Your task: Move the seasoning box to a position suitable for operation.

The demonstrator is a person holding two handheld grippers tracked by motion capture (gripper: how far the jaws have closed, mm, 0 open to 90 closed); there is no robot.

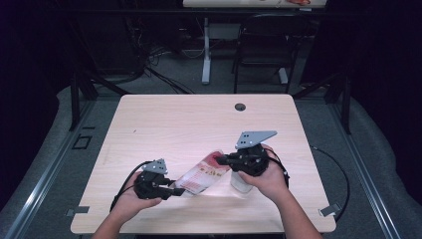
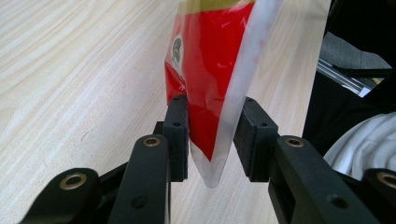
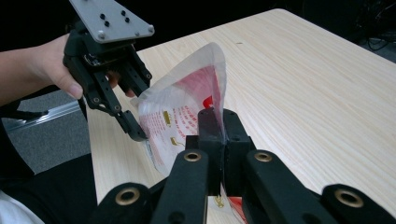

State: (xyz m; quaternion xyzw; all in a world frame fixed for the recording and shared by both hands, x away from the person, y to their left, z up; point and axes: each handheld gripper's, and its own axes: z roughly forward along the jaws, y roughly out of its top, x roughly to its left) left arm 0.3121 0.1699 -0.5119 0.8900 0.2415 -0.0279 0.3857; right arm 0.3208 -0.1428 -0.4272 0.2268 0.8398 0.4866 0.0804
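**Pouch held between both grippers near the table's front edge**

While I watch from the high view, the red-and-clear pouch (image 1: pixel 204 175) hangs just above the table (image 1: pixel 199 119), toward its near edge, stretched between my two grippers. My right gripper (image 1: pixel 222 160) has its jaws pressed together on one edge of the pouch; the right gripper view shows the film (image 3: pixel 187 107) pinched flat between the two pads and bulging up past them. My left gripper (image 1: pixel 175 190) sits at the pouch's other end with its jaws roughly half open. In the left gripper view the pouch's clear sealed corner (image 2: pixel 212 140) hangs between the pads: the left pad touches the red film, while the right pad looks just clear of it, though the angle is too tight for me to be sure.

Around the pouch the tabletop lies bare, with a cable hole (image 1: pixel 240 107) near the far edge. A white object (image 1: pixel 239 183) rests on the table under my right hand, mostly hidden. Beyond the table stand a chair (image 1: pixel 263 45) and a desk leg (image 1: pixel 206 50).
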